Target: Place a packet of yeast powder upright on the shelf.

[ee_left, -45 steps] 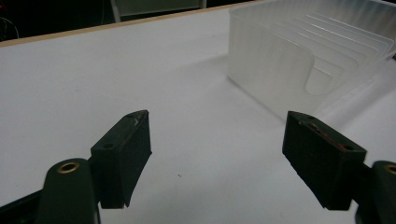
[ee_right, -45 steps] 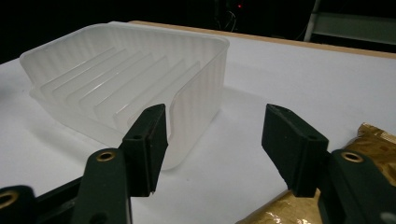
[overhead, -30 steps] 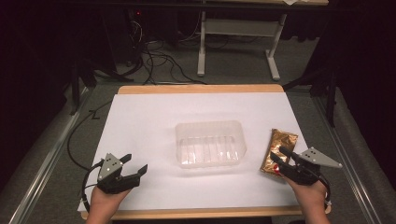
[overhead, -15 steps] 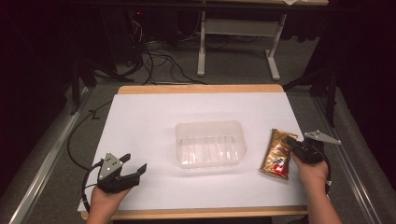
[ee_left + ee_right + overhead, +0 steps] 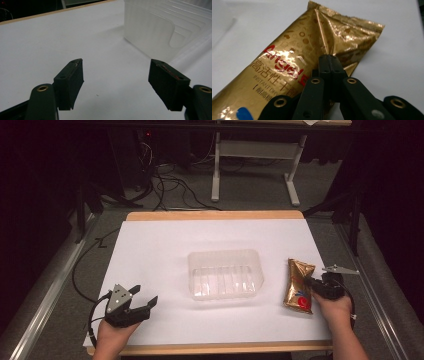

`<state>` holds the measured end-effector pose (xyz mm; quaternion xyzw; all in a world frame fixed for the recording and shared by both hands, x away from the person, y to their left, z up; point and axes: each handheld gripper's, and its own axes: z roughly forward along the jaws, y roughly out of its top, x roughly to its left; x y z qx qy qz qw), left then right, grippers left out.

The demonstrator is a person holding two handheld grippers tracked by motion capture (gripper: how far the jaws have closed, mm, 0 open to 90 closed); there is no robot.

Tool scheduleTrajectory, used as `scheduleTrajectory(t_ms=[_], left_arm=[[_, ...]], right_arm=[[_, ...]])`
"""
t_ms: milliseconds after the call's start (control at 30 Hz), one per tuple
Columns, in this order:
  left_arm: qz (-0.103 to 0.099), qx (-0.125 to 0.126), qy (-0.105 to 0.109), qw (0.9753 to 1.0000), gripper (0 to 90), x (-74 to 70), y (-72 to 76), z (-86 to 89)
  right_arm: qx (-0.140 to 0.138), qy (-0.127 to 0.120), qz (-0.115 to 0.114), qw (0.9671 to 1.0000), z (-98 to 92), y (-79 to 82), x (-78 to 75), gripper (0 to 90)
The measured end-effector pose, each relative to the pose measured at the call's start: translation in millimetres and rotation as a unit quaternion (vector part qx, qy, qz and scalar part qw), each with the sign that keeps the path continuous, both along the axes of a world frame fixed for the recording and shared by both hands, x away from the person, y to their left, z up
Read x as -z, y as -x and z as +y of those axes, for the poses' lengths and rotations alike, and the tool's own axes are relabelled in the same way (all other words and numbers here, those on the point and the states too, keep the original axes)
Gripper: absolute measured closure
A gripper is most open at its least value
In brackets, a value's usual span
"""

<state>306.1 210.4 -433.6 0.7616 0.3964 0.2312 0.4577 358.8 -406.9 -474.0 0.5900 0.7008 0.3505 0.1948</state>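
Gold foil packet (image 5: 298, 285) is lying near the table's (image 5: 160, 245) right edge; our right tongs (image 5: 329, 60) are pinching its side edge, and slick foil risks slipping. Our left tongs (image 5: 116, 75) are waiting spread.

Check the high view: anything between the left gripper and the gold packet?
Yes: the clear plastic tray sits between the left gripper and the gold packet; otherwise just bare white tabletop.
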Motion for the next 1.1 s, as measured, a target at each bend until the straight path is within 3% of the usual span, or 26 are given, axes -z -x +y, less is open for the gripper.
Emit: scheduleTrajectory(t_ms=[167,200,267,400,500,567,633,800,900,933,1067,1100], left_arm=[[-0.001,0.001,0.001,1.0,28.9,-0.8,0.6,0.6],[-0.001,0.001,0.002,1.0,28.9,-0.7,0.6,0.6],[-0.001,0.001,0.002,1.0,28.8,-0.5,0.7,0.3],[-0.002,0.003,0.001,1.0,28.9,-1.1,1.6,-0.6],[-0.004,0.005,0.003,1.0,28.9,-1.8,1.7,-1.1],[-0.008,0.006,0.004,0.9999,28.9,-2.6,0.7,-1.9],[-0.014,0.006,0.005,0.9999,29.1,-4.3,-2.9,-2.3],[-0.022,-0.015,0.019,0.9995,29.1,-6.7,-11.3,-3.4],[-0.019,-0.015,0.026,0.9994,29.3,-6.1,-18.3,-7.5],[-0.015,-0.011,0.023,0.9996,29.4,-5.3,-21.4,-10.5],[-0.016,0.004,0.013,0.9998,29.3,-4.4,-26.2,-21.1],[-0.016,0.009,0.013,0.9997,29.4,-4.8,-27.4,-23.7]], right_arm=[[-0.039,-0.01,0.014,0.9991,15.1,7.3,0.3,90.0],[-0.063,-0.009,0.021,0.9978,25.7,9.9,-1.5,90.0],[-0.072,-0.007,0.023,0.9971,30.3,11.1,-2.2,90.0],[-0.121,0.01,0.023,0.9923,57.8,23.8,-5.4,90.0],[-0.119,0.023,0.012,0.9926,61.1,30.7,-9.3,90.0],[-0.102,0.024,-0.002,0.9945,59.1,39.9,-14.7,90.0],[-0.093,0.046,0.007,0.9946,53.5,52.3,-13.0,90.0],[-0.079,0.048,0.017,0.9956,45.3,63.4,-11.7,90.0],[-0.088,0.053,0.03,0.9943,46.7,71.8,-9.8,90.0],[-0.102,0.062,0.038,0.9921,50.9,77.2,-8.0,90.0],[-0.112,0.063,0.034,0.9911,56.7,83.0,-8.7,90.0],[-0.125,0.063,0.035,0.9896,60.9,85.3,-8.3,90.0]])
